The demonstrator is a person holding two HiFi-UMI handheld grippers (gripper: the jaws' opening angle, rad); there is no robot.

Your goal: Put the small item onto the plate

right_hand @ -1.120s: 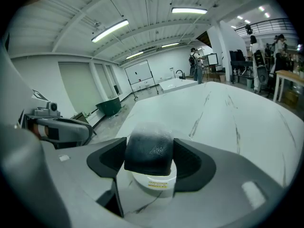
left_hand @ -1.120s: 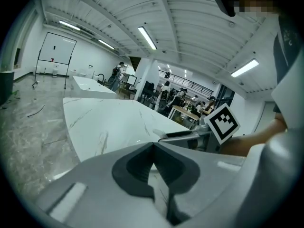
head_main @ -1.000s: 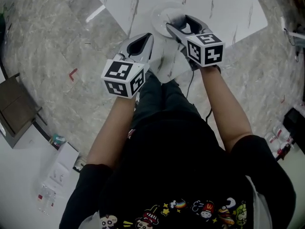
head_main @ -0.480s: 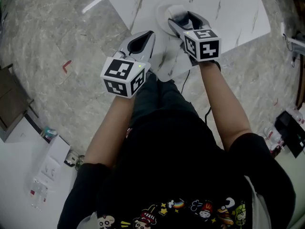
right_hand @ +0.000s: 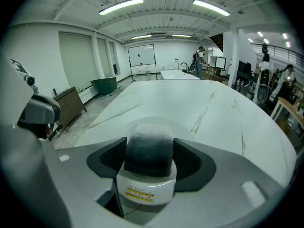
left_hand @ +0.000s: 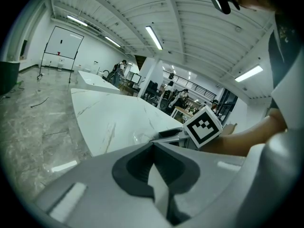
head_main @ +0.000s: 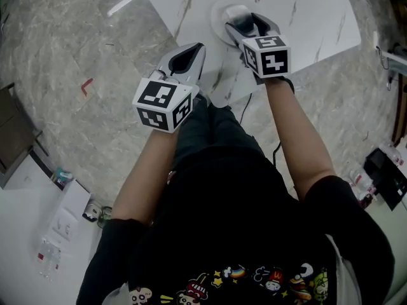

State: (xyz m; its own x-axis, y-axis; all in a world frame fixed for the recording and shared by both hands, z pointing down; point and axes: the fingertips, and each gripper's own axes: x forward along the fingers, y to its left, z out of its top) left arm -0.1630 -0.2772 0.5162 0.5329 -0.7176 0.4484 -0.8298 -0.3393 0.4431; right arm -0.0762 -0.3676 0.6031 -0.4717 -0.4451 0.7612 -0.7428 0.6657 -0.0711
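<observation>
A small white jar with a dark frosted cap [right_hand: 148, 161] sits clamped between the jaws of my right gripper [right_hand: 148, 158], which is shut on it. In the head view that gripper [head_main: 245, 25] hangs over the white plate [head_main: 219, 14] near the table's front corner, the jar [head_main: 241, 21] dark between its jaws. The plate's pale rim [right_hand: 142, 122] shows just beyond the jar. My left gripper [head_main: 186, 59] hovers over the table's near edge, left of the plate; its jaws are shut with nothing between them [left_hand: 154, 175].
The white marble table [head_main: 299, 11] stretches away to the far right, with grey stone floor [head_main: 76, 56] to its left. White boxes and small bottles [head_main: 63, 227] lie on a surface at lower left. A dark cabinet [right_hand: 69, 103] stands left of the table.
My right gripper with the jar has shifted slightly farther over the plate. The left gripper has barely moved.
</observation>
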